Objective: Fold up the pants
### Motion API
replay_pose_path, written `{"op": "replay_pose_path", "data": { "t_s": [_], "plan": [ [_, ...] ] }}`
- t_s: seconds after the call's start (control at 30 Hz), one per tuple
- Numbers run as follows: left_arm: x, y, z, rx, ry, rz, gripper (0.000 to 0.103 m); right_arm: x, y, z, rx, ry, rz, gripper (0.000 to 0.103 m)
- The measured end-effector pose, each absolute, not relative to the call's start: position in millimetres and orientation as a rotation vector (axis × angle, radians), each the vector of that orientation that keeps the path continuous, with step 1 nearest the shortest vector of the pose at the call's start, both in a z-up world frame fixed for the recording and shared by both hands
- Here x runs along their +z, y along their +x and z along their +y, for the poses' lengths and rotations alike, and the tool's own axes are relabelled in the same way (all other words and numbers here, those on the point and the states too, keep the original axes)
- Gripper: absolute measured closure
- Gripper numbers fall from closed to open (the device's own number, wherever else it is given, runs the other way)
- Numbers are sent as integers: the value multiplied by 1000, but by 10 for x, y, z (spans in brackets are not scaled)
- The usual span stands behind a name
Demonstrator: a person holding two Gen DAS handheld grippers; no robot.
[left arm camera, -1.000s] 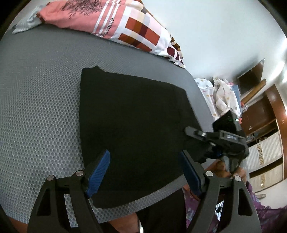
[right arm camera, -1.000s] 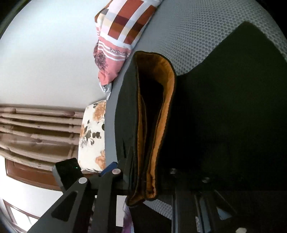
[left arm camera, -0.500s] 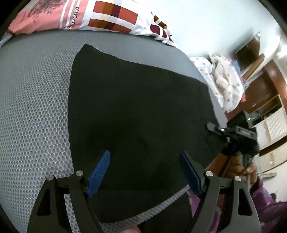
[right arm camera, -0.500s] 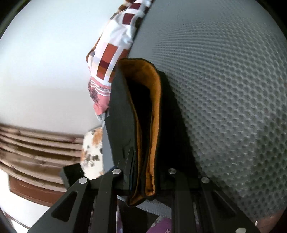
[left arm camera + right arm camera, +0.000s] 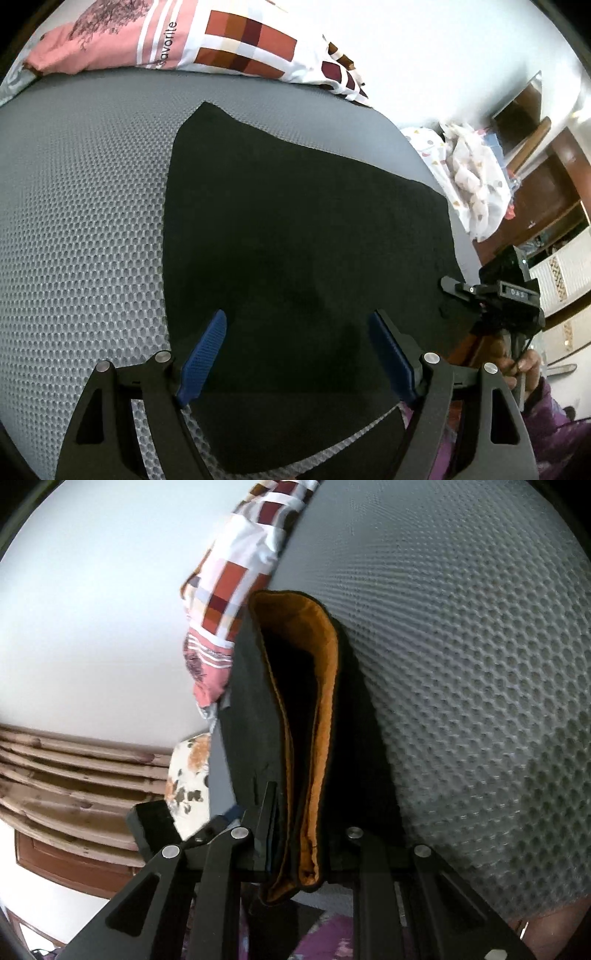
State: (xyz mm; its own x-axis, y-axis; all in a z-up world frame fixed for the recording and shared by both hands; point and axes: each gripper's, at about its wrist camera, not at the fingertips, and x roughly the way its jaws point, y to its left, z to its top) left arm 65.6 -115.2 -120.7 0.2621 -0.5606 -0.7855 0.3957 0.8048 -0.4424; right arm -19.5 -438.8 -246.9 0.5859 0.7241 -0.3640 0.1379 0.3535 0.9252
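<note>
Black pants (image 5: 303,236) lie folded flat on a grey honeycomb-textured mattress (image 5: 81,229). My left gripper (image 5: 297,356) is open and empty, its blue pads (image 5: 201,356) over the near edge of the pants. My right gripper (image 5: 299,845) is shut on the pants' edge (image 5: 295,709), where stacked black layers with an orange lining show. The right gripper also shows in the left wrist view (image 5: 491,295) at the right edge of the pants.
A pink and checked pillow (image 5: 207,48) lies at the far end of the mattress and shows in the right wrist view (image 5: 229,602). A pile of white patterned laundry (image 5: 469,177) and brown wooden furniture (image 5: 546,192) stand to the right. A white wall is behind.
The left gripper has moved closer over the pants and stayed open. The right gripper has kept its hold on the pants' edge and moved it rightward off the flat black cloth.
</note>
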Motion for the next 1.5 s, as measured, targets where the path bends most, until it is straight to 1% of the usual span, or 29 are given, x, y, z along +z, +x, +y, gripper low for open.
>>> {"op": "replay_pose_path", "data": {
  "t_s": [0.33,0.4,0.47,0.5,0.57,0.67,0.73,0.77,0.8,0.83,0.93,1.03,1.13,1.23,1.4,1.5],
  "plan": [
    [-1210,624,-1176,-664,-136,1111,23,-2521,-225,-4465,454,1238,907,85],
    [-1204,621,-1165,-663,-138,1109,23,-2518,-259,-4507,449,1251,905,81],
    [-1207,615,-1165,-662,-133,1105,23,-2503,-290,-4540,435,1235,904,81],
    [-1212,604,-1175,-662,-118,1096,23,-2497,-303,-4550,425,1206,907,81],
    [-1221,566,-1195,-660,-89,1080,22,-2513,-314,-4535,406,1171,915,86],
    [-1222,516,-1280,-660,-24,1056,19,-2598,-333,-4570,422,1205,911,88],
    [-1218,488,-1329,-654,21,1049,19,-2592,-347,-4583,437,1207,910,87],
    [-1209,479,-1339,-654,31,1048,19,-2589,-358,-4604,445,1220,907,86],
    [-1190,473,-1337,-653,32,1047,19,-2573,-368,-4625,439,1235,902,81],
    [-1157,473,-1326,-651,24,1043,19,-2556,-362,-4637,421,1234,898,81],
    [-985,456,-1239,-651,-15,990,19,-2299,-456,-4826,318,1137,846,80],
    [-776,495,-1184,-654,-36,930,19,-1877,-465,-4889,302,1028,757,80],
    [-649,643,-1209,-652,-6,891,19,-1416,-259,-4621,348,820,739,80],
    [-625,872,-1257,-657,0,901,19,-1152,99,-4224,380,610,767,78],
    [-666,1170,-1305,-737,-65,941,19,-1209,658,-3744,392,417,860,76],
    [-757,1346,-1313,-756,-109,982,19,-1373,787,-3646,319,323,882,78]
  ]
}}
